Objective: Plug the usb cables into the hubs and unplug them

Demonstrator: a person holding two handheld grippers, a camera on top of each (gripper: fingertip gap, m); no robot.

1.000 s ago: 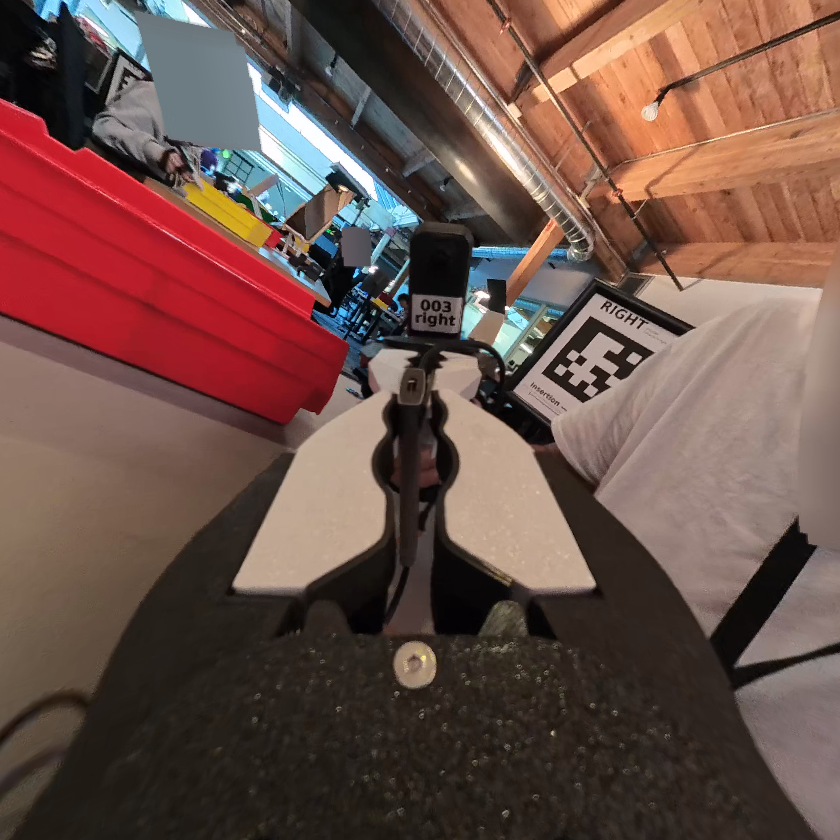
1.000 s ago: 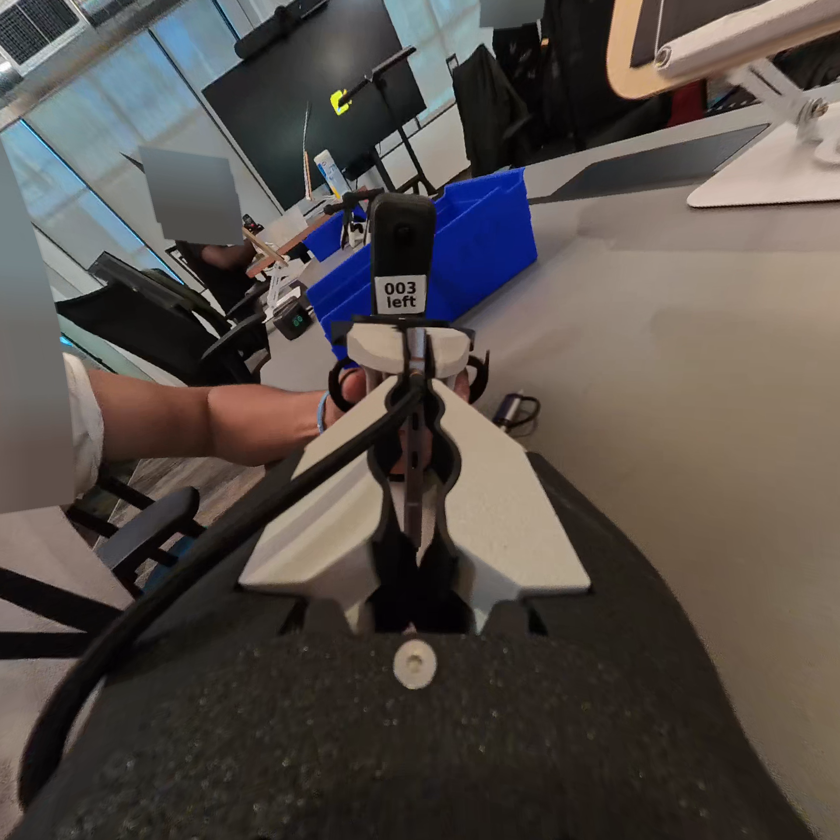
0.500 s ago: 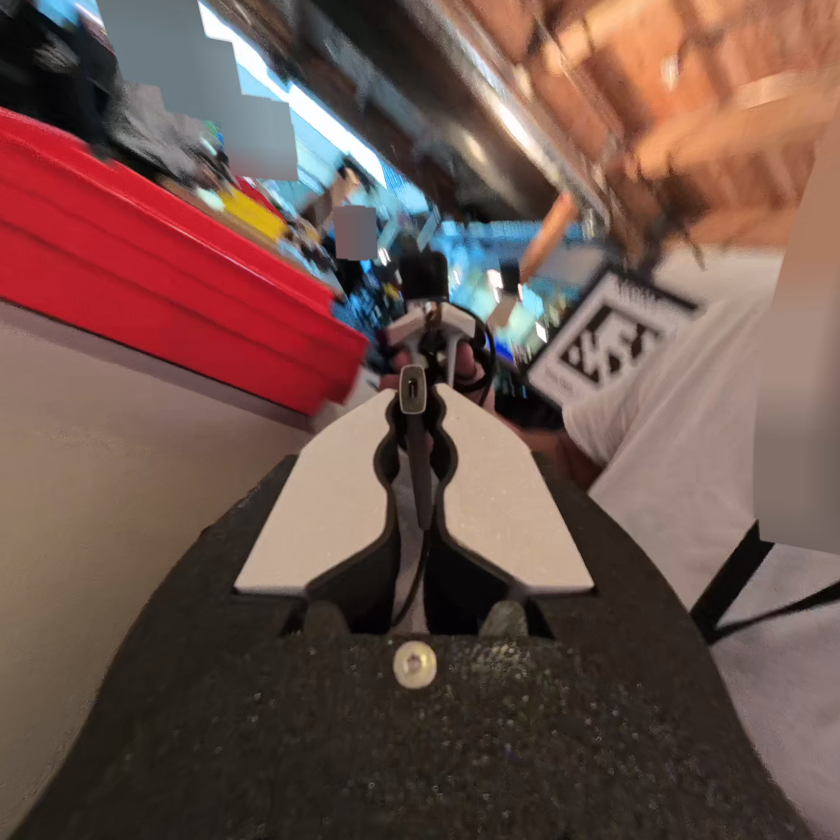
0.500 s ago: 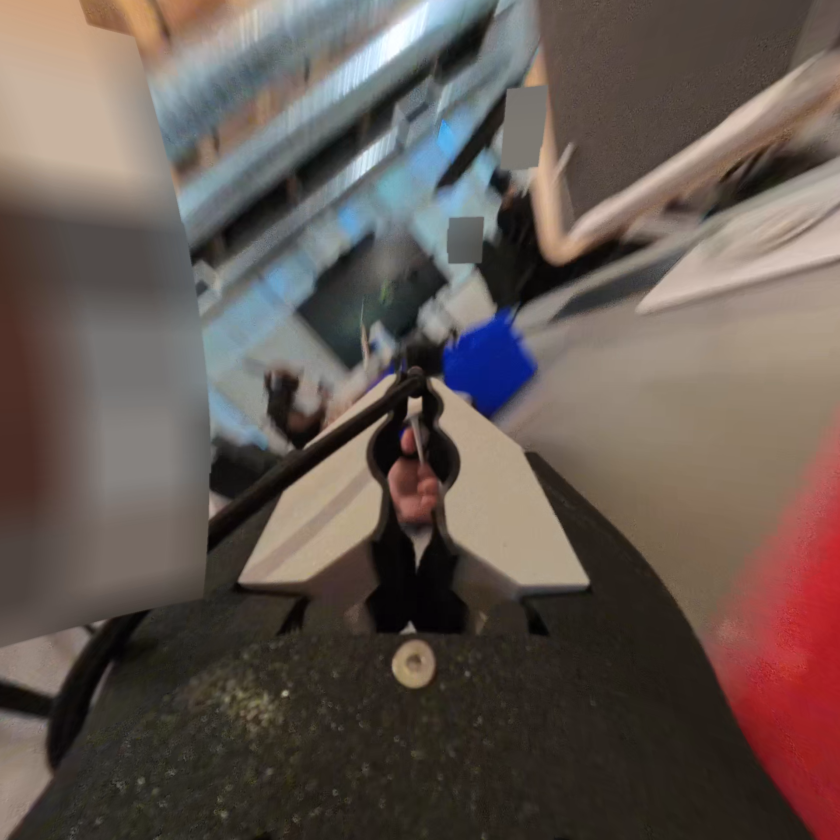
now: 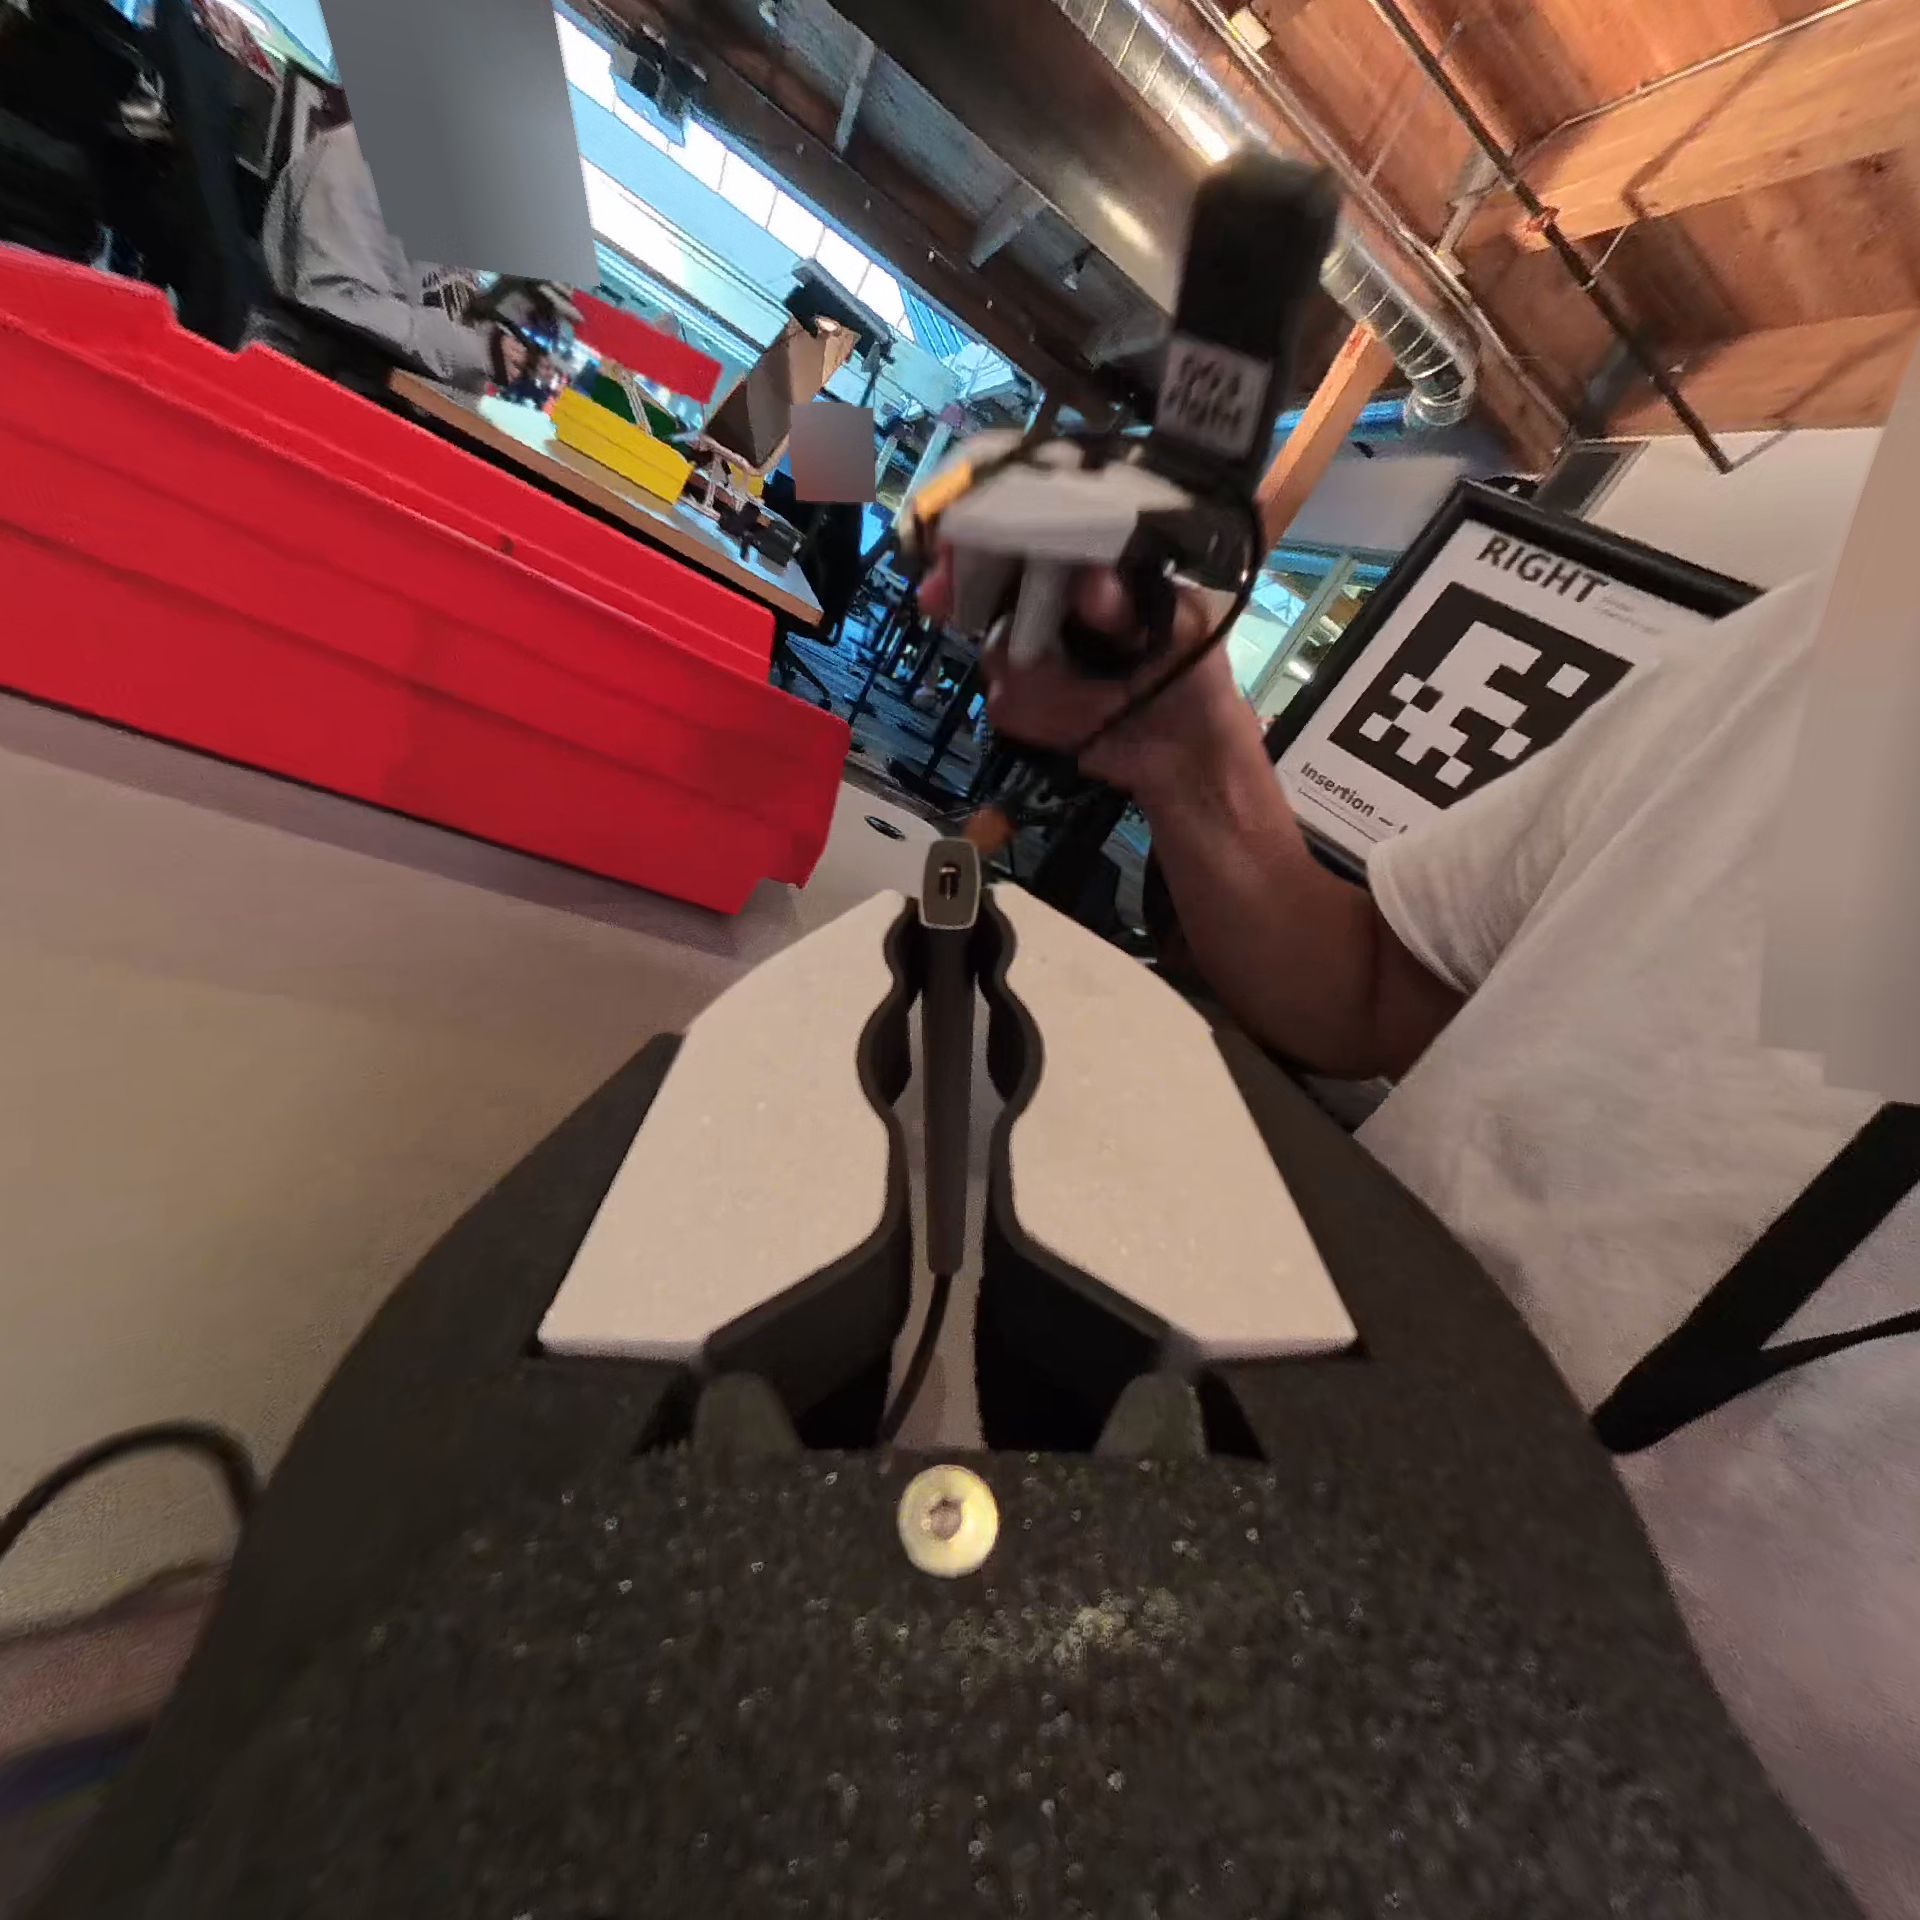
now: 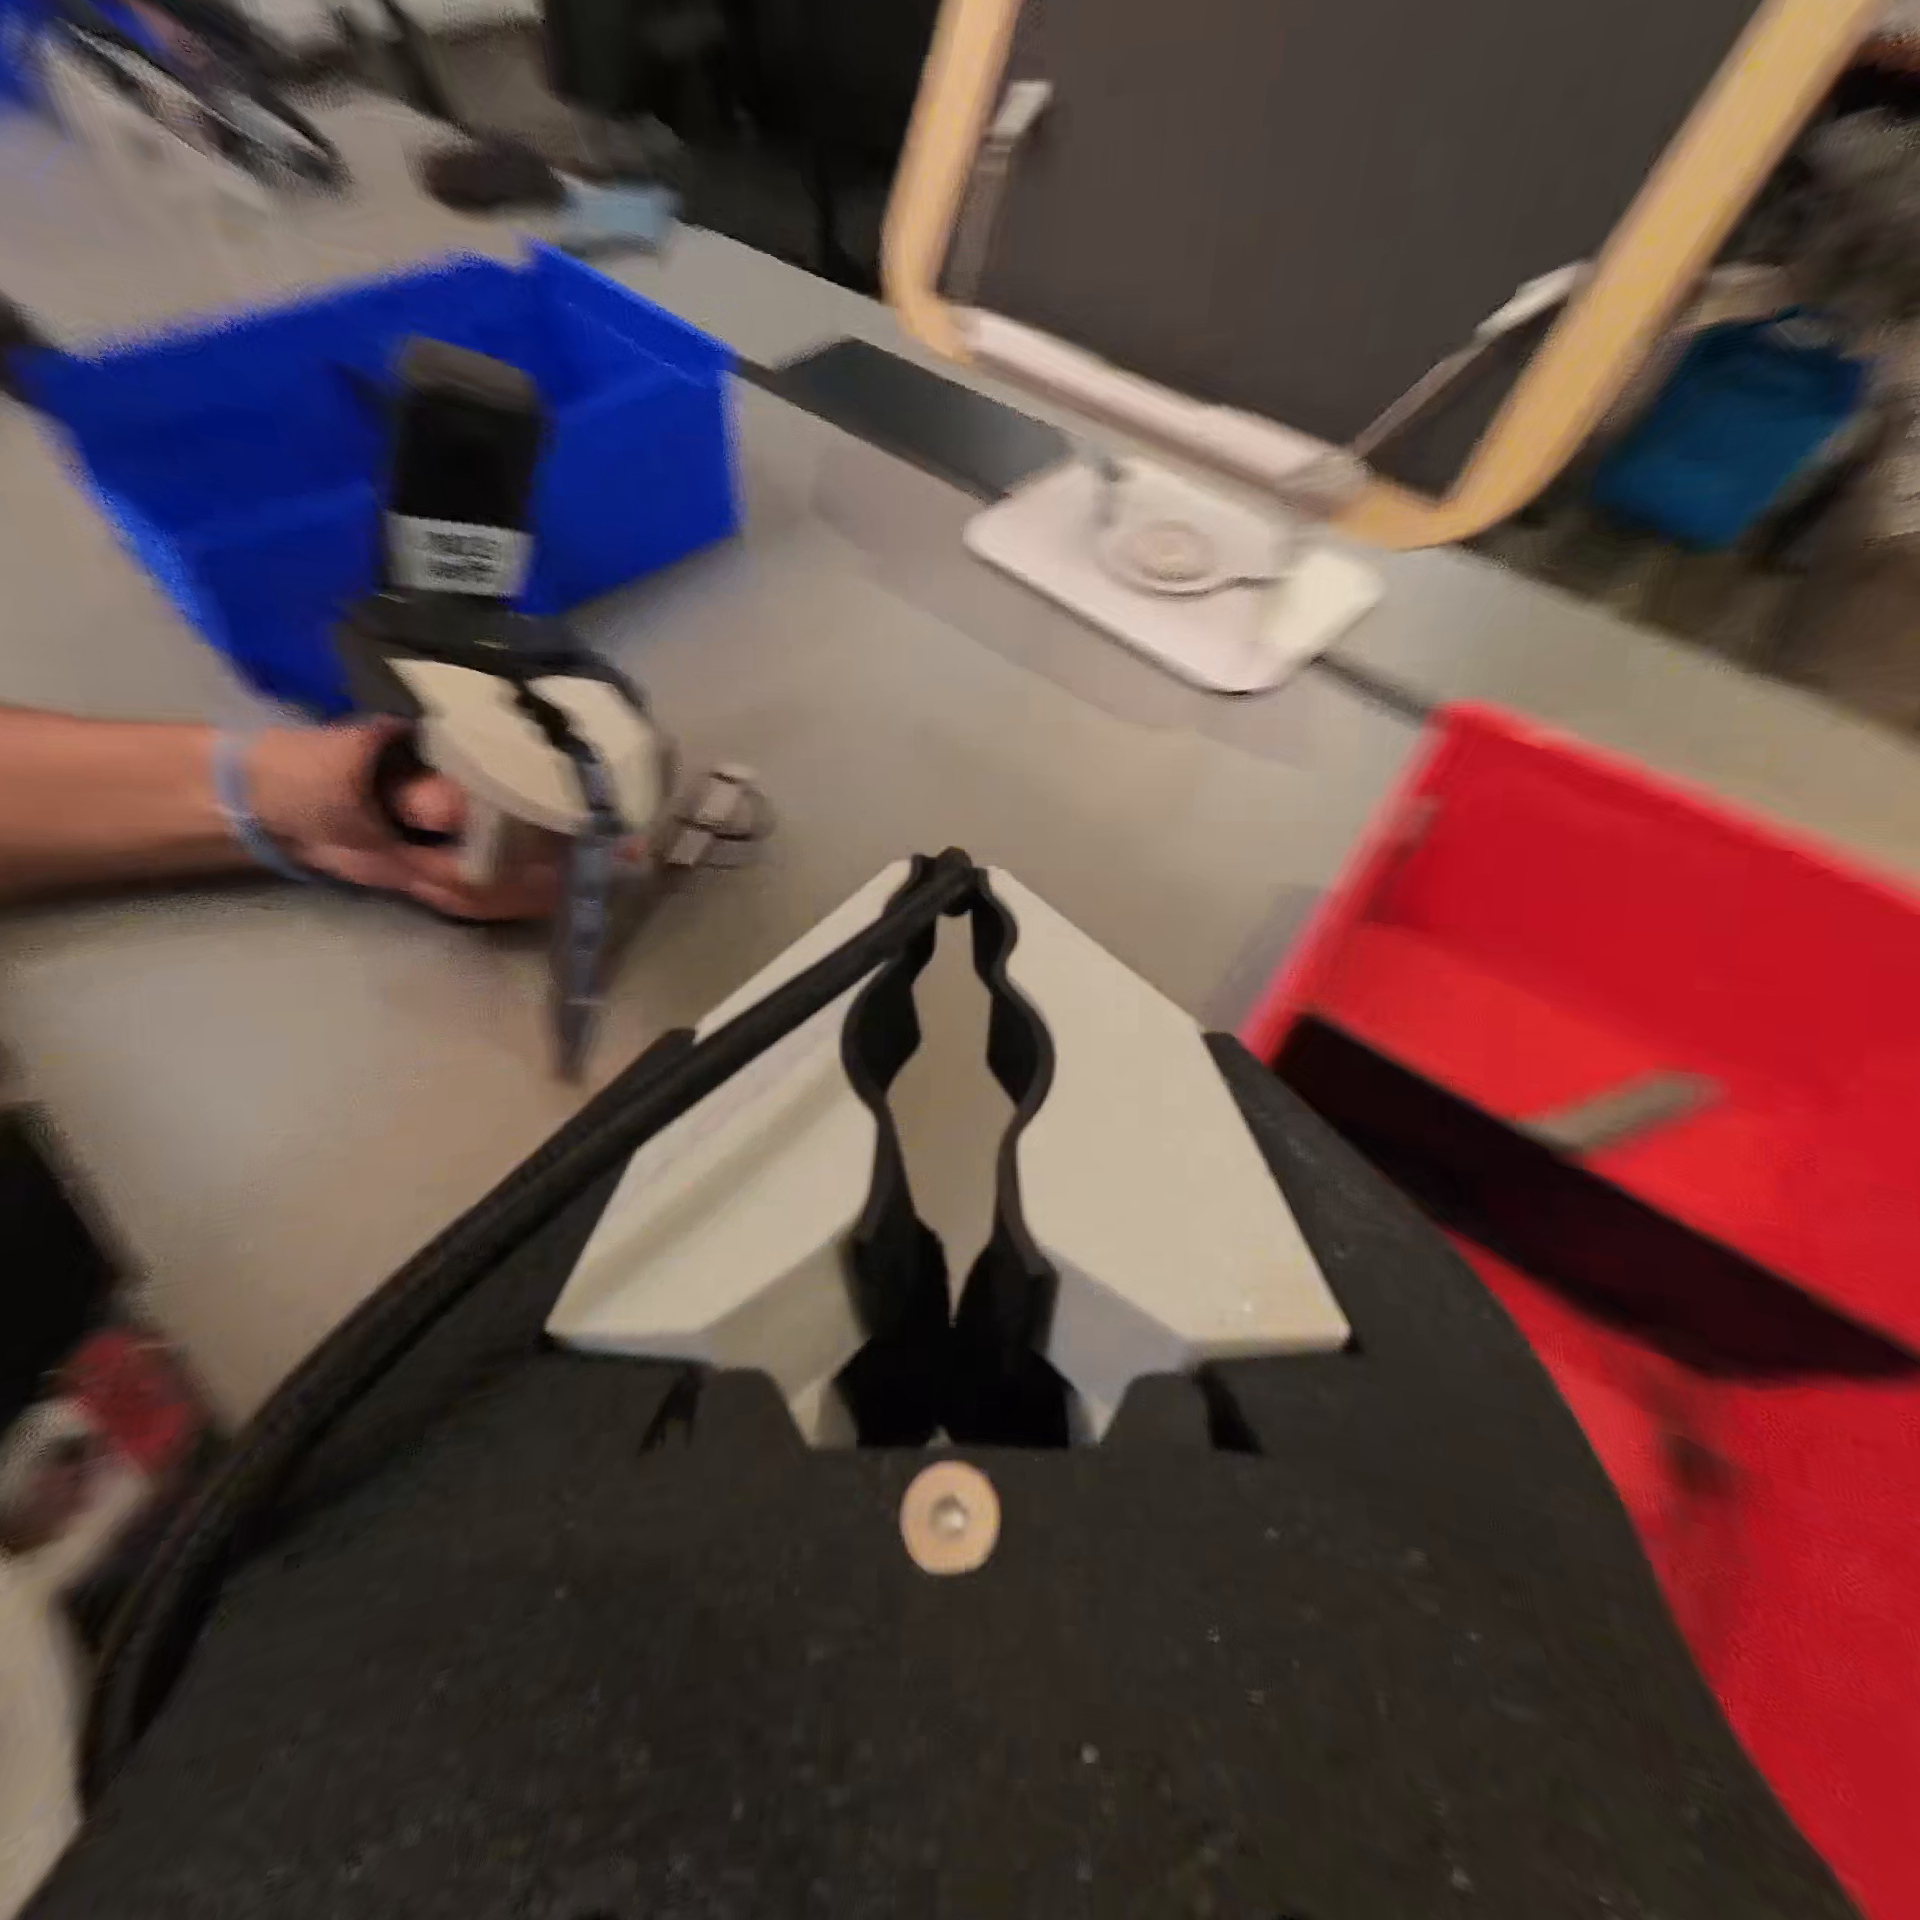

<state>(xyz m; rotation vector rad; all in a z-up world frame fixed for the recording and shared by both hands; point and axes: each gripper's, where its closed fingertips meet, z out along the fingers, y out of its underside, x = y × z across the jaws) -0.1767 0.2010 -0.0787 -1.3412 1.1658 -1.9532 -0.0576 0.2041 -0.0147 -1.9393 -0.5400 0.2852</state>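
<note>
Bare grey table (image 6: 935, 665) lies open between the blue bin (image 6: 312, 457) and red bin (image 6: 1621, 997).

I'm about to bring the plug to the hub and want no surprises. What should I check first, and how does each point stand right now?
1. Left gripper shut on the hub: ok.
2. Hub's port clear beyond the fingers: ok.
3. Right gripper pinching the black cable at its tips: ok.
4. Plug's orientation: cannot tell, hidden or too blurred in both views.
5. Plug lined up with port: not ok, the grippers are apart and the right one aims at the table.
</note>
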